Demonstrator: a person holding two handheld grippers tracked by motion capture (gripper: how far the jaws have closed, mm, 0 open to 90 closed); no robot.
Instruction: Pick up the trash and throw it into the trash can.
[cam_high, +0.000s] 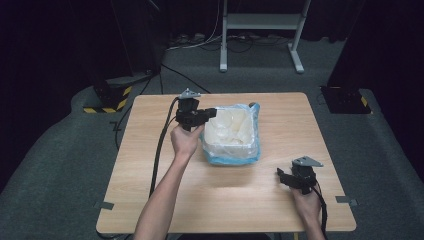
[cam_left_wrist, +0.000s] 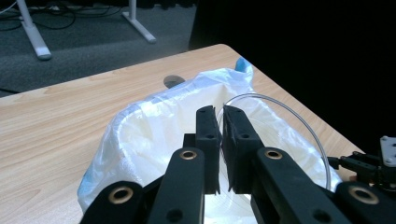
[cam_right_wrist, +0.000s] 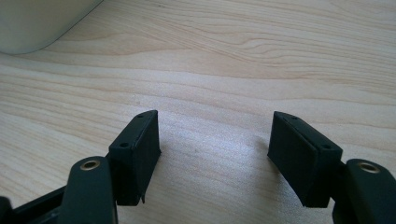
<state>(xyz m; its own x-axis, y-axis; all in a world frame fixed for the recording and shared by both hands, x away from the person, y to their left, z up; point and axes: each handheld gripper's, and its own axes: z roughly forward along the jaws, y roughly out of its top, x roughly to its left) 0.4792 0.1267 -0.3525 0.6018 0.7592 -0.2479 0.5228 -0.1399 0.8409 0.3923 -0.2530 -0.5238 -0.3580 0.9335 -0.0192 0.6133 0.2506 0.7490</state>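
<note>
The left gripper (cam_left_wrist: 220, 135) hangs over the bin (cam_high: 231, 150) lined with a blue-white bag (cam_left_wrist: 140, 126) mid-table, its jaws pressed together on a thin clear plastic ring (cam_left_wrist: 299, 123). The right gripper (cam_high: 286, 176) sits low over the bare table (cam_high: 150, 165) near the front right corner, jaws spread wide, holding nothing.

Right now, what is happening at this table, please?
A person works with a tool in each hand. The left tool is shut on the rim of a clear plastic cup, held over a white bin lined with a plastic bag. The right tool is open, low over the bare wooden table, holding nothing.
</note>
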